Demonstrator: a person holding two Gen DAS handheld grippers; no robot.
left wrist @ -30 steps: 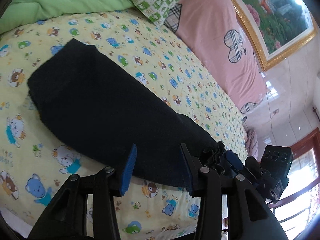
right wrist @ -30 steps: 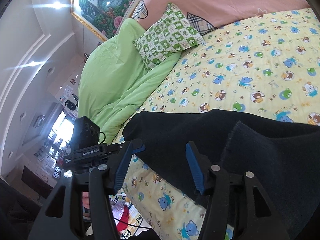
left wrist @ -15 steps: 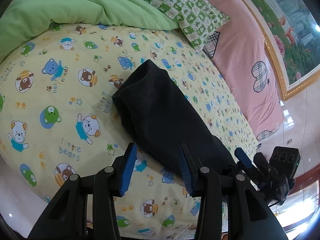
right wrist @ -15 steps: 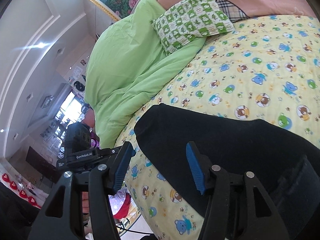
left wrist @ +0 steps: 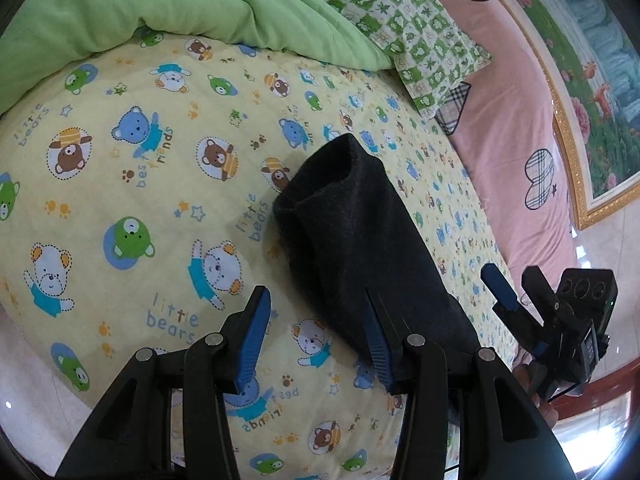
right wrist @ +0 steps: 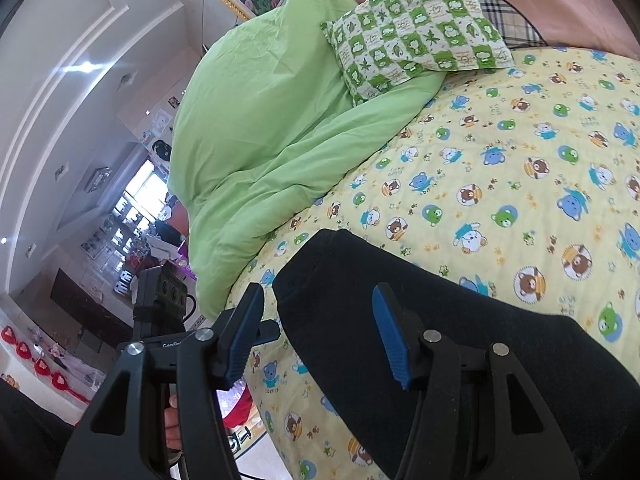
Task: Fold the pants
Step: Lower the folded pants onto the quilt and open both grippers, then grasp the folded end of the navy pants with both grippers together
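Note:
The dark navy pants (left wrist: 360, 248) lie folded into a long narrow strip on the yellow bear-print bedsheet (left wrist: 140, 184). My left gripper (left wrist: 316, 344) is open and empty, hovering above the strip's near part, close to the bed's front edge. In the right wrist view the pants (right wrist: 460, 320) stretch from the bed's edge toward the lower right. My right gripper (right wrist: 316, 336) is open and empty, above the pants' end. The right gripper also shows in the left wrist view (left wrist: 520, 304), and the left gripper in the right wrist view (right wrist: 168, 320).
A green duvet (right wrist: 260, 120) is heaped at the head of the bed, with a green-and-white checked pillow (right wrist: 416, 20) on it. A pink headboard (left wrist: 508, 92) and a gold-framed picture (left wrist: 580, 60) stand behind. The bed's edge (right wrist: 256, 360) drops to the floor.
Both grippers have pulled back and risen from the pants, which now look smaller and farther off. Both stay open and empty. The pants have not moved.

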